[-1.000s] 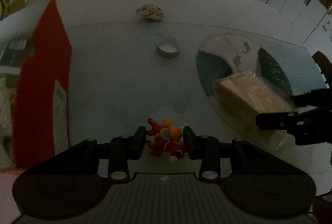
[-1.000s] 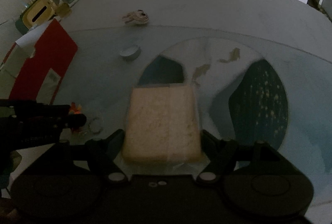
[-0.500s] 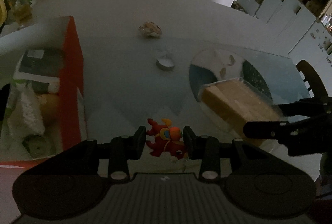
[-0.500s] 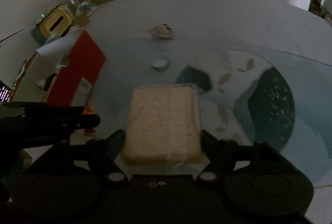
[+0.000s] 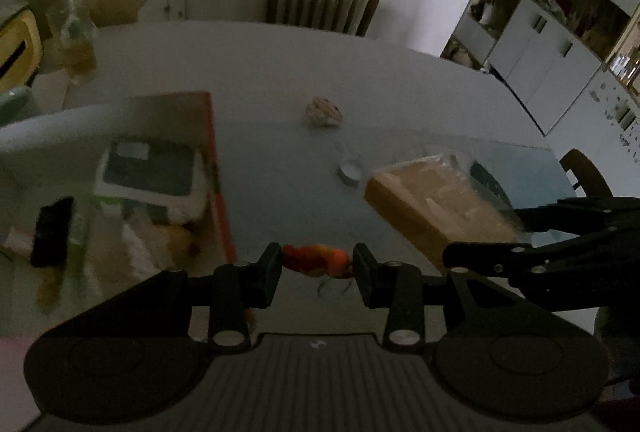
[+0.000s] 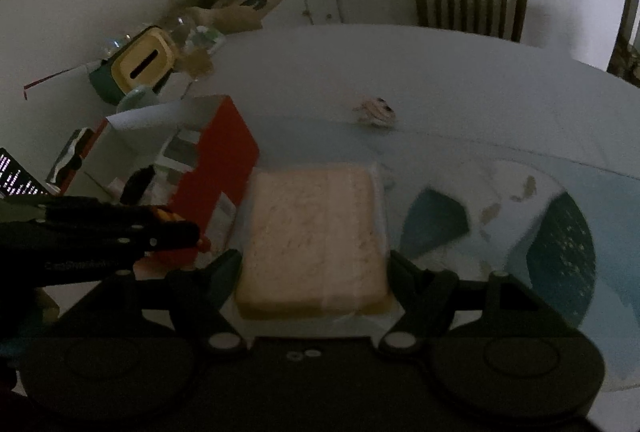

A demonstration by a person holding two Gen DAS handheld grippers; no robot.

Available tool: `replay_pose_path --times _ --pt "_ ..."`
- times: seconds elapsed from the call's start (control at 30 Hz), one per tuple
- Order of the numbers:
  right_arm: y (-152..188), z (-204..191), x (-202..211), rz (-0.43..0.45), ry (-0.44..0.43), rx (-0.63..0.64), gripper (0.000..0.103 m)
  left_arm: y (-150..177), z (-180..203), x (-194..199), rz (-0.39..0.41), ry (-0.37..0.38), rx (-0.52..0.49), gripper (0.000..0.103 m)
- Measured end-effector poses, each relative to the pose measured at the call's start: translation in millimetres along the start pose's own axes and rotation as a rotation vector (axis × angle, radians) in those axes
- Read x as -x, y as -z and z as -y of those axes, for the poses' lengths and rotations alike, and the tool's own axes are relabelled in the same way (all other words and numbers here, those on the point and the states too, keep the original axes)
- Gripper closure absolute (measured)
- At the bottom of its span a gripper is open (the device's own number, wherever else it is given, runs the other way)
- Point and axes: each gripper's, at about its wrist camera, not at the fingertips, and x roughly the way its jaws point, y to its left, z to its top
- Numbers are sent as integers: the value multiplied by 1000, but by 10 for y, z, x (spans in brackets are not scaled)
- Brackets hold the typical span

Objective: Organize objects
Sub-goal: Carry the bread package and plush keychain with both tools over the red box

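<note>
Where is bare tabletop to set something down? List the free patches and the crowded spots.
Free: the broad stretch between the small round tin and the far chair, apart from a crumpled wrapper; also the strip between the red box and the tin. Crowded: inside the box, already full of items.

A small red-and-orange toy figure (image 5: 314, 264) sits clamped between the left claw's (image 5: 316, 266) fingers; a clear-wrapped tan sandwich pack (image 6: 316, 236) lies flat between the right claw's (image 6: 316, 272) fingers.
</note>
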Motion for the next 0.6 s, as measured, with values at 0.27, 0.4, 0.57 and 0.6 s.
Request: replay_pose_path --times 0.27,0.4,0.57,0.6 --pt "-217 -435 -65 42 -17 42 26 -109 -470 289 54 -9 48 65" --pt "-280 -665 -156 44 -25 67 26 -141 -716 398 79 -30 60 65" --pt "-363 -970 -298 44 -38 101 26 -167 -1068 474 97 -68 84 65" --pt "-378 -1034 -333 43 -44 109 26 -169 -1127 471 98 -76 86 65"
